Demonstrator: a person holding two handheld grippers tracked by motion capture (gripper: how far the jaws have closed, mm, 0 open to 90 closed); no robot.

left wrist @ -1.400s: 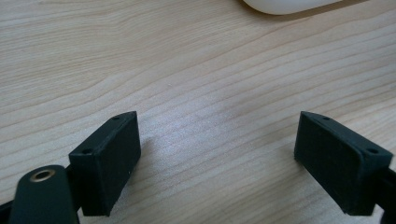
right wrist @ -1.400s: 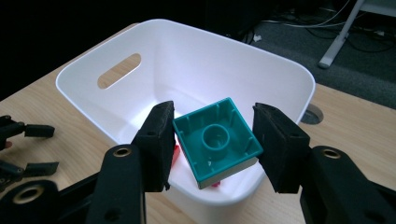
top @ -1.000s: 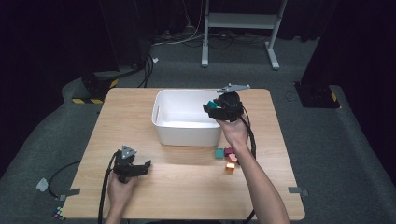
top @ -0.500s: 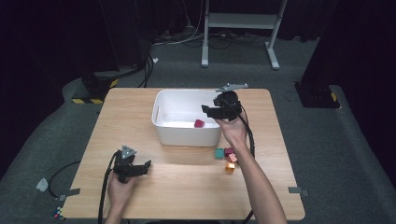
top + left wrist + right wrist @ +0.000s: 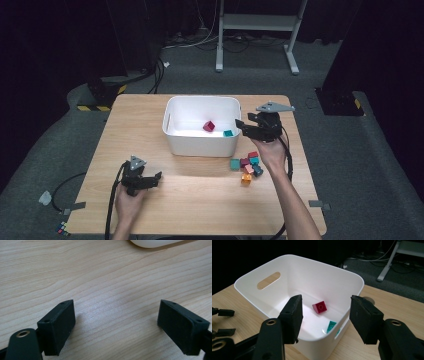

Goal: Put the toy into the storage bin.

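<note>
the work in hand is moving small coloured blocks into the white plastic bin point(image 5: 201, 131) on the wooden tabletop point(image 5: 200, 200). the right claw point(image 5: 325, 317) hangs just over the bin's near-right rim with its jaws spread and nothing between them — the drop step looks finished. inside the bin lie a magenta cube point(image 5: 319, 307) near the middle and a teal block point(image 5: 331, 326) against the right wall. the remaining pile of small coloured blocks point(image 5: 246, 166) sits on the tabletop just in front of the bin's right corner. the left claw point(image 5: 117, 327) rests open on bare wood, well in front of the bin's left corner. next, i judge, the right claw must swing back to the pile, straddle one block and close on it.
</note>
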